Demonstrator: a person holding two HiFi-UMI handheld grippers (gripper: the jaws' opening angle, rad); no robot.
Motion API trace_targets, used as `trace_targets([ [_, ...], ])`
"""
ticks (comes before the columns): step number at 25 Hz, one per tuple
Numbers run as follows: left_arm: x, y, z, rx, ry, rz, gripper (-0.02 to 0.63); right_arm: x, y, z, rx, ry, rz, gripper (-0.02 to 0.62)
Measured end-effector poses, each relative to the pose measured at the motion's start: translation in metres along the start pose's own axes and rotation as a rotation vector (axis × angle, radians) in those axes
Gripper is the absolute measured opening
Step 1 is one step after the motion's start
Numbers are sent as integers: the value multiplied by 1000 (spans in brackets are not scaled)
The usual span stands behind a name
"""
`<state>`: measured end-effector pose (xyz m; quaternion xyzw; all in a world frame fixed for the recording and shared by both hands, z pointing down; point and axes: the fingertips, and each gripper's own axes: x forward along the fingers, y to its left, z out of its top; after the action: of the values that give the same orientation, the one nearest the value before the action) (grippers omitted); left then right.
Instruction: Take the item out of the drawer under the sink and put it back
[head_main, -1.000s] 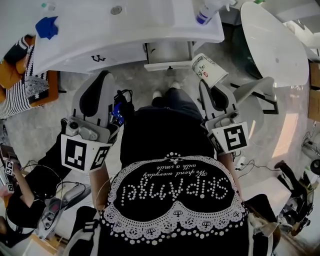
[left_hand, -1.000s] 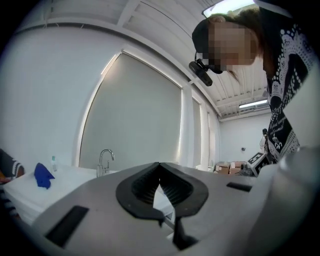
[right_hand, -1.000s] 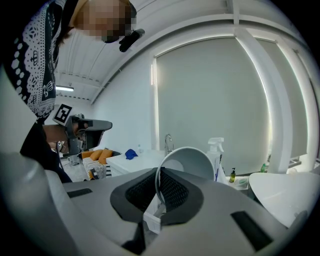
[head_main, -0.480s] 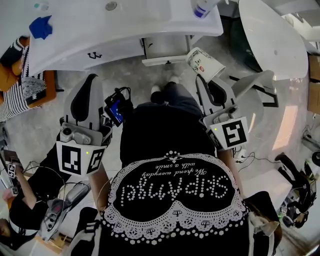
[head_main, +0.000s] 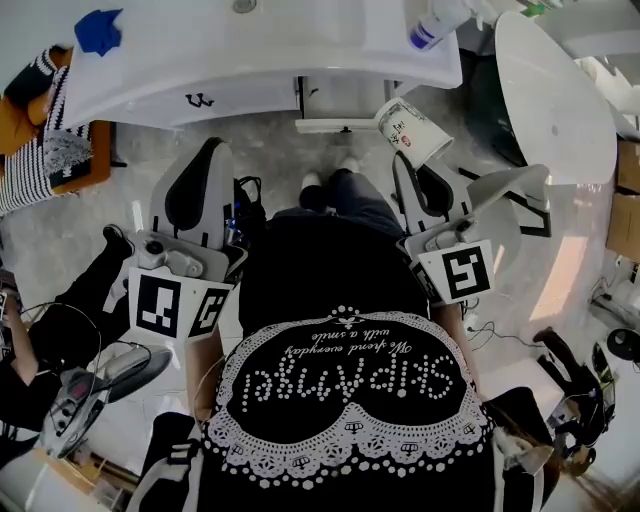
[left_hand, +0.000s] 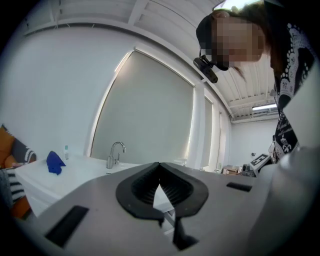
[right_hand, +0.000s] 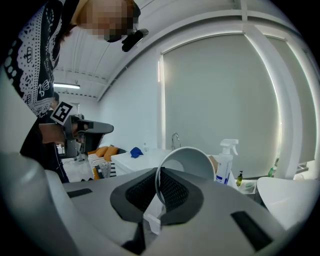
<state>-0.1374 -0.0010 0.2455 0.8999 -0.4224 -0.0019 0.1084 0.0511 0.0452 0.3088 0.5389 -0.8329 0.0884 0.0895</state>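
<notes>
A white paper cup (head_main: 411, 133) with red print is tilted on its side in front of the open drawer (head_main: 338, 104) under the white sink counter (head_main: 250, 70). My right gripper (head_main: 404, 160) is shut on the cup's rim. In the right gripper view the cup (right_hand: 189, 161) stands up from between the jaws, mouth toward the camera. My left gripper (head_main: 207, 152) hangs level at the person's left side, short of the counter. Its jaws meet at the tip with nothing between them in the left gripper view (left_hand: 159, 166).
On the counter are a blue cloth (head_main: 98, 30), a spray bottle (head_main: 432, 24) and a faucet (left_hand: 115, 153). A white oval tub (head_main: 555, 95) stands to the right. A striped cushion (head_main: 42, 155) lies at the left. Another person (head_main: 35, 375) and cables are at the lower left.
The head view has shifted a little, so the sink sits more to the right. Both grippers stay about where they were, and the cup is still in the right one.
</notes>
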Motion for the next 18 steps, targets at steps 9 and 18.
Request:
trace_targets([
  [9, 34, -46, -25, -35, 63, -88, 3, 2, 1, 11, -102, -31, 1, 25],
  [18, 39, -67, -37, -2, 85, -114, 3, 0, -8, 16, -256, -17, -21, 25],
])
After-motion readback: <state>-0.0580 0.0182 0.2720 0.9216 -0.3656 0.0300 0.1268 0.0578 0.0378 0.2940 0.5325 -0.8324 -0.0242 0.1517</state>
